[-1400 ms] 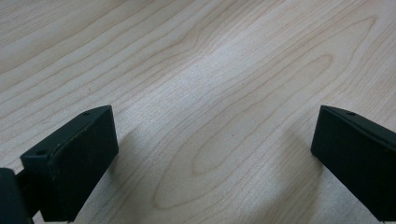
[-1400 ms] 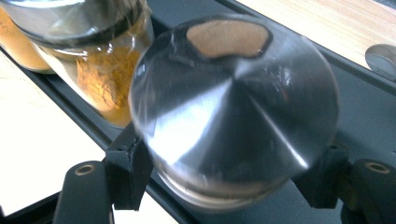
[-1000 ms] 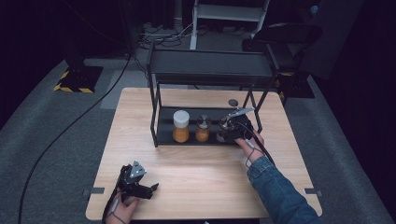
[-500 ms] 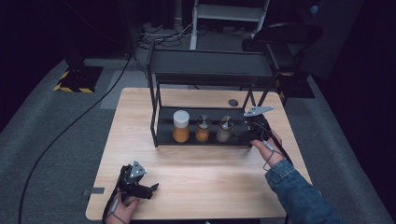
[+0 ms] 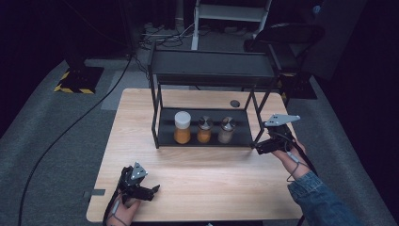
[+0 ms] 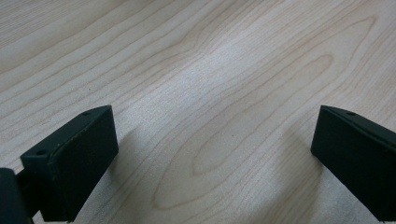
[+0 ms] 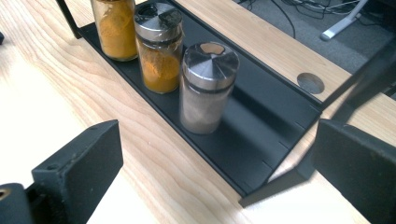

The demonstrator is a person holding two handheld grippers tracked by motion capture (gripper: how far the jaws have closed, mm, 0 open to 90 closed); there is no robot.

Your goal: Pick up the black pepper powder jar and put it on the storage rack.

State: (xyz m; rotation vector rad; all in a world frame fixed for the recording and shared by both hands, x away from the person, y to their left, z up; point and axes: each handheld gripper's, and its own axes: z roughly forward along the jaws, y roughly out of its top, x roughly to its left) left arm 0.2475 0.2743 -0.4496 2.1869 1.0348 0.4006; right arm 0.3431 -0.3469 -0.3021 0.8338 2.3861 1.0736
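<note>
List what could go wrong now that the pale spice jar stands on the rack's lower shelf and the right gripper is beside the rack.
1. The right gripper, jaws just opened and empty, sits close to the rack's front right leg; a careless swing might knock the rack.
2. The pale spice jar stands close beside the orange spice jar; reaching back in could tip either.
3. The pale spice jar stands near the shelf's front edge, so a jolt might slide it off.

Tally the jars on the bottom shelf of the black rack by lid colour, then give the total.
White lid: 1, the big jar of orange powder at the left.
Silver lid: 2, the middle jar of orange powder and the right jar of pale powder.
Total: 3 jars, all in a row on the rack's bottom shelf.
</note>
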